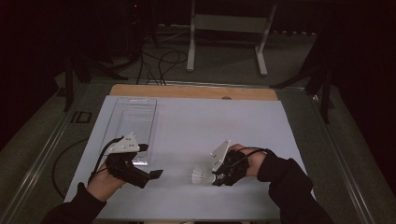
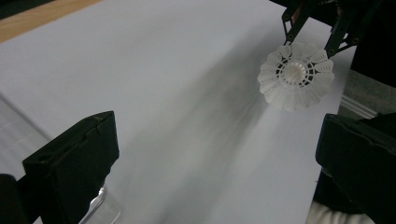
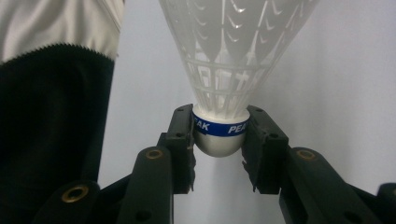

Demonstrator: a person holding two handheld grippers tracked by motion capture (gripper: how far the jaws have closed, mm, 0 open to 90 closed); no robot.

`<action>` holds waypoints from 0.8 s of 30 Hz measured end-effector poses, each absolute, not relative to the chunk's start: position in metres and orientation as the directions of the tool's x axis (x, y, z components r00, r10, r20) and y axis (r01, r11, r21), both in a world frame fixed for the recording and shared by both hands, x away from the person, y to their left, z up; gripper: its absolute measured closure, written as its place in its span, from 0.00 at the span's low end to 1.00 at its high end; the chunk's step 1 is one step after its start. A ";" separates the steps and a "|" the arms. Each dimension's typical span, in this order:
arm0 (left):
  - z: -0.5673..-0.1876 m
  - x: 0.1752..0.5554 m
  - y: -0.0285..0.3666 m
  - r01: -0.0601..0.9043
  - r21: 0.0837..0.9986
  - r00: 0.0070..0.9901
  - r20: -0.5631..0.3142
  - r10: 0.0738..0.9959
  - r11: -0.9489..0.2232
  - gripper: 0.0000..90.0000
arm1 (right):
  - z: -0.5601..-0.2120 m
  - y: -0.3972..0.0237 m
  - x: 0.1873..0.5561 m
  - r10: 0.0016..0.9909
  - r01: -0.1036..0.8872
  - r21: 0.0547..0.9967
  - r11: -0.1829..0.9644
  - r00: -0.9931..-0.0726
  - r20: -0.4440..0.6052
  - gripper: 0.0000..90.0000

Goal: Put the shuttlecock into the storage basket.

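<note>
- Nearest the person, the right gripper (image 1: 215, 178) has a white plastic shuttlecock (image 1: 201, 176) pinched by its rounded cork base, skirt pointing toward the left gripper (image 1: 156, 174) — so the pick-up looks done.
- Left gripper's jaws are spread wide with nothing between them, aimed across the white sheet (image 1: 196, 126) at the shuttlecock.
- What's left, I'd guess, is a hand-over or dropping it into the clear tube (image 1: 132, 125) lying farther back on the left.
- The right gripper view shows the blue band on the base (image 3: 219, 127) squeezed between the pads; the left gripper view shows the open skirt (image 2: 296, 76) head-on.
</note>
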State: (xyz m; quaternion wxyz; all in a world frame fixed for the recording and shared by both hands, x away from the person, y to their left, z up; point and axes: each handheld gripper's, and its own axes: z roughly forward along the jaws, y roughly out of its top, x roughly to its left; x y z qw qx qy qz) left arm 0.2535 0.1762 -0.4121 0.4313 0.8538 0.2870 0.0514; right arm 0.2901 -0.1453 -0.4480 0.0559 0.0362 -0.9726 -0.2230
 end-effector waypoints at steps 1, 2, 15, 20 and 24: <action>-0.412 0.254 0.174 0.445 0.763 0.832 -0.158 0.532 -0.469 0.00 | -0.448 -0.145 0.290 -0.098 -0.049 0.437 0.898 -0.991 0.090 0.73; -0.412 0.255 0.172 0.446 0.760 0.834 -0.160 0.529 -0.473 0.00 | -0.448 -0.145 0.290 -0.099 -0.049 0.439 0.897 -0.991 0.091 0.73; -0.418 0.266 0.141 0.431 0.687 0.878 -0.172 0.446 -0.585 0.04 | -0.450 -0.142 0.287 -0.108 -0.067 0.425 0.903 -0.991 0.073 0.73; -0.421 0.273 0.130 0.464 0.632 0.868 -0.187 0.460 -0.620 0.06 | -0.451 -0.139 0.286 -0.122 -0.079 0.419 0.904 -0.989 0.078 0.73; -0.425 0.278 0.123 0.479 0.590 0.866 -0.193 0.462 -0.650 0.10 | -0.450 -0.138 0.285 -0.125 -0.080 0.420 0.904 -0.989 0.080 0.73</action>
